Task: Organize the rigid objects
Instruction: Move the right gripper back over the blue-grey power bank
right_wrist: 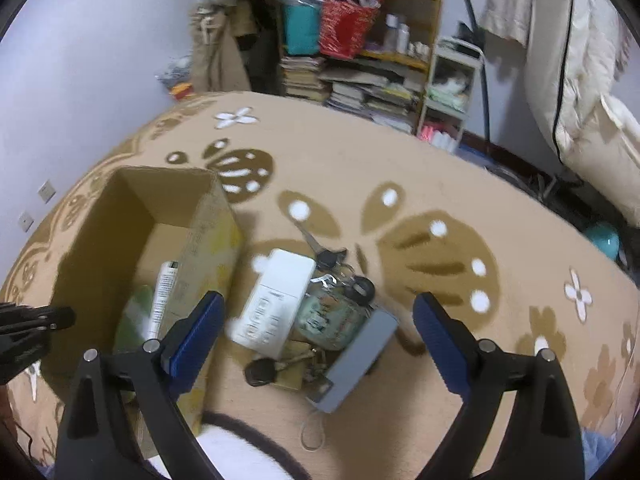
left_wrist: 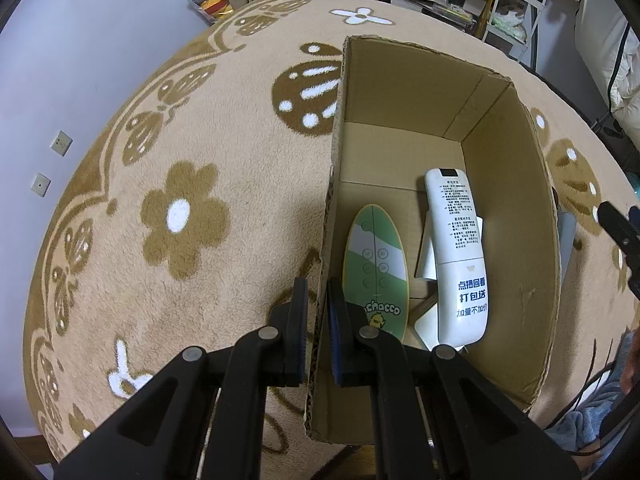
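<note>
Two grippers over a tan flower-print rug [left_wrist: 180, 128], going left to right. Left gripper [left_wrist: 318, 320] first: jaws pressed together on the near-left wall of the cardboard box [left_wrist: 516, 216], pinching the cardboard, one pad outside and one inside. Inside the box, flat on the bottom: a green oval board [left_wrist: 376, 264] with a little duck and "chacco" lettering, just right of the pinched wall, then a white remote [left_wrist: 456, 248] lying face down on a white card, label text up, close to the right wall.

Outside the box on its right, a small pile on the rug: white remote with buttons [right_wrist: 278, 298], touching a greenish patterned glass jar [right_wrist: 334, 316], scissors [right_wrist: 320, 246] just behind, keys [right_wrist: 264, 372] in front, and a grey flat box [right_wrist: 358, 360] leaning against the jar. Bit blurry there, so no finer detail.

Right gripper [right_wrist: 320, 344] above that pile, jaws spread wide, nothing between the pads. Shelf [right_wrist: 360, 60] crammed with books and bags at the back.
</note>
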A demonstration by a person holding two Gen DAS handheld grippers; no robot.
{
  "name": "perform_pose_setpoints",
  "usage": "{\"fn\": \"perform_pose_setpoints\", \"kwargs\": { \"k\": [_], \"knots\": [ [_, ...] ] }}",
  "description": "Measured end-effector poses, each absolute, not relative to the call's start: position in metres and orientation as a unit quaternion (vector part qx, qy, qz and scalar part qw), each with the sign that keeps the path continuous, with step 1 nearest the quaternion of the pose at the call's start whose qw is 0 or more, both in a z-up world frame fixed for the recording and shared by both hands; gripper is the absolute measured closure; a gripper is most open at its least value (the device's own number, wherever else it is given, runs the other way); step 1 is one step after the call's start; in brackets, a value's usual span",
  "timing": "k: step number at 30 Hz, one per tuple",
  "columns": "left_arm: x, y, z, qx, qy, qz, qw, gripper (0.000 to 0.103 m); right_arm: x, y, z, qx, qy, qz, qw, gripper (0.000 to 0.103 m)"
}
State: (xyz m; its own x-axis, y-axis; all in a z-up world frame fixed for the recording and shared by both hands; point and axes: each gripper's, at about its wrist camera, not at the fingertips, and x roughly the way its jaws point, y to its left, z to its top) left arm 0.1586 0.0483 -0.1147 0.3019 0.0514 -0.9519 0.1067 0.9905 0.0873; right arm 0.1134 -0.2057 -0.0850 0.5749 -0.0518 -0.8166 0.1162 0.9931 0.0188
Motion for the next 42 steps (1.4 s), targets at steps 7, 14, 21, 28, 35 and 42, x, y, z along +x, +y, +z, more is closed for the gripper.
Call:
{"fn": "perform_pose_setpoints", "kwargs": {
  "k": [7,14,21,28,35,42],
  "knots": [
    [0.159,0.047,-0.114,0.071,0.59,-0.016,0.804,0.094,0.121,-0.23,-0.117,0.034,0.502,-0.075,0.861,0.003],
    [0.159,0.047,-0.114,0.07,0.59,-0.016,0.804,0.094,0.12,-0.252,-0.147,0.058,0.54,-0.111,0.832,0.003],
    [0.159,0.047,-0.114,0.071,0.59,-0.016,0.804,0.094,0.119,-0.268,-0.166,0.091,0.562,-0.13,0.812,0.003],
    [0.159,0.047,-0.115,0.073,0.59,-0.015,0.804,0.094,0.119,-0.274,-0.185,0.122,0.584,-0.132,0.791,0.003],
    [0.159,0.047,-0.115,0.071,0.591,-0.015,0.804,0.094,0.118,-0.278,-0.191,0.139,0.589,-0.152,0.782,0.0],
    [0.159,0.047,-0.115,0.071,0.591,-0.015,0.803,0.093,0.12,-0.282,-0.193,0.156,0.597,-0.155,0.771,0.0]
  ]
}}
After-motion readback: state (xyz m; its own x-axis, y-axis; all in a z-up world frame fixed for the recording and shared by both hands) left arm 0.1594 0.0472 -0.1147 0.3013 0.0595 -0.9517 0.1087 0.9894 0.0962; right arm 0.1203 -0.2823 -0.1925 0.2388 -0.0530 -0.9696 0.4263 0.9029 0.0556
